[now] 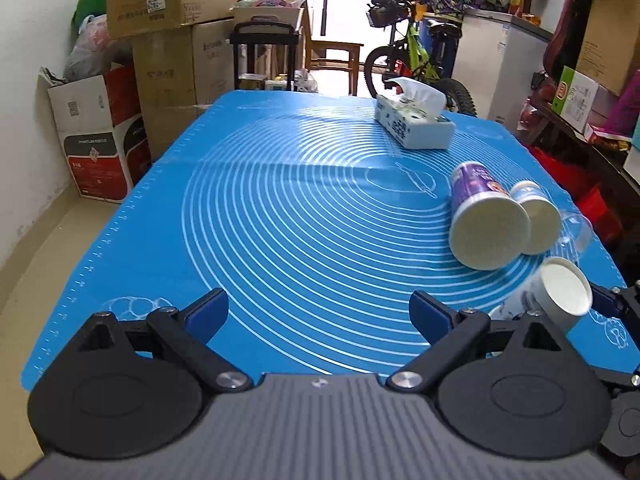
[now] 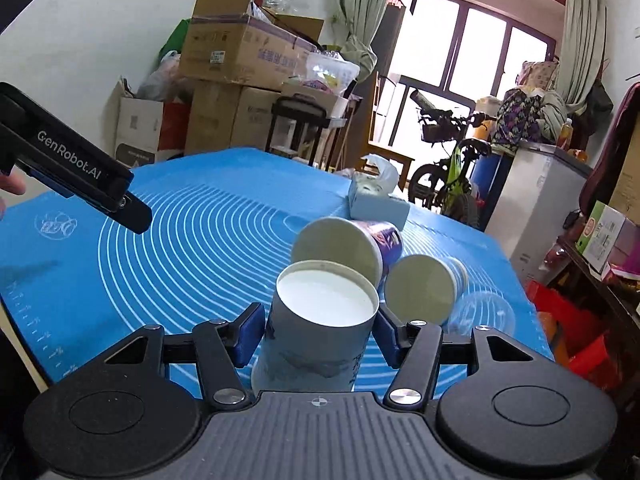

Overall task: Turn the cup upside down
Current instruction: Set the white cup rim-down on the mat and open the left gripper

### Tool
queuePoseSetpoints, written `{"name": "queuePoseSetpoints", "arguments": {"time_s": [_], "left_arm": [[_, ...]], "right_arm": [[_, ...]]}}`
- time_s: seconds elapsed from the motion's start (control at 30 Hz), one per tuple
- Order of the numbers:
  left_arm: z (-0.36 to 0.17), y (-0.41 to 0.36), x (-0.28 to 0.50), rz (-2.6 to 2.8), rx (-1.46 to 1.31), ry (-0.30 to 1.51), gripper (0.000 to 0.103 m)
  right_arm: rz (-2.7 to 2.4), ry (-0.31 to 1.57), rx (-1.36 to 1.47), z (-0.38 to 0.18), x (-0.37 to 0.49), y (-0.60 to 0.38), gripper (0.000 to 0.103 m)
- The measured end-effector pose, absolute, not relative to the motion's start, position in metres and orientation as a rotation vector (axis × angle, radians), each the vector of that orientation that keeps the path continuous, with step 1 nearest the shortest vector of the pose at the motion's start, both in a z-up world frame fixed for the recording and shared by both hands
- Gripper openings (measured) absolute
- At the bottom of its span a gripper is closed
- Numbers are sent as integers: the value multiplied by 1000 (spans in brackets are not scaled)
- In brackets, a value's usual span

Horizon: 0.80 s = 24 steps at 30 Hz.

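My right gripper (image 2: 318, 334) is shut on a white paper cup with a blue print (image 2: 316, 336), held upside down with its flat base facing up and away; the same cup shows at the right edge of the left wrist view (image 1: 556, 296). Two more paper cups stand upside down on the blue mat: a purple one (image 1: 480, 216) (image 2: 344, 246) and a smaller white-and-blue one (image 1: 536, 220) (image 2: 424, 288). A clear plastic cup (image 1: 576, 228) (image 2: 480, 312) sits beside them. My left gripper (image 1: 318, 312) is open and empty above the mat, to the left of the cups.
A blue silicone mat with white rings (image 1: 280, 208) covers the table. A tissue box (image 1: 416, 120) stands at the far right of the mat. Cardboard boxes (image 1: 168, 40), a bicycle (image 1: 416, 60) and a white cabinet (image 1: 500, 64) stand beyond the table.
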<state>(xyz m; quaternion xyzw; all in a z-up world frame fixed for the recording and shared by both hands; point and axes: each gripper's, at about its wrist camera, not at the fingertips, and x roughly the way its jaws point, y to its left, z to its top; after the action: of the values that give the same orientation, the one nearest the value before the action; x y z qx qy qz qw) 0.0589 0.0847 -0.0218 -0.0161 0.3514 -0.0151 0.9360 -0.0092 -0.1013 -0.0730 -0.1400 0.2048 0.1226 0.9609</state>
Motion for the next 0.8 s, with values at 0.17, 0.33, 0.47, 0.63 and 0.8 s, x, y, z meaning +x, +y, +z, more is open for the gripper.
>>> {"name": "queuePoseSetpoints", "arguments": {"time_s": [0.17, 0.33, 0.47, 0.63, 0.8], "left_arm": [[-22, 75, 55, -55, -12, 715, 96], [-19, 69, 50, -67, -17, 697, 96], [-16, 64, 45, -76, -30, 682, 96], [-10, 55, 29, -80, -38, 653, 96], [-9, 43, 6, -96, -36, 643, 96]], "right_arm": [[256, 455, -233, -71, -11, -107, 69], [270, 461, -192, -64, -16, -115, 81], [265, 465, -139, -54, -22, -128, 83], [246, 470, -54, -40, -37, -154, 84], [195, 462, -26, -30, -55, -175, 86]]}}
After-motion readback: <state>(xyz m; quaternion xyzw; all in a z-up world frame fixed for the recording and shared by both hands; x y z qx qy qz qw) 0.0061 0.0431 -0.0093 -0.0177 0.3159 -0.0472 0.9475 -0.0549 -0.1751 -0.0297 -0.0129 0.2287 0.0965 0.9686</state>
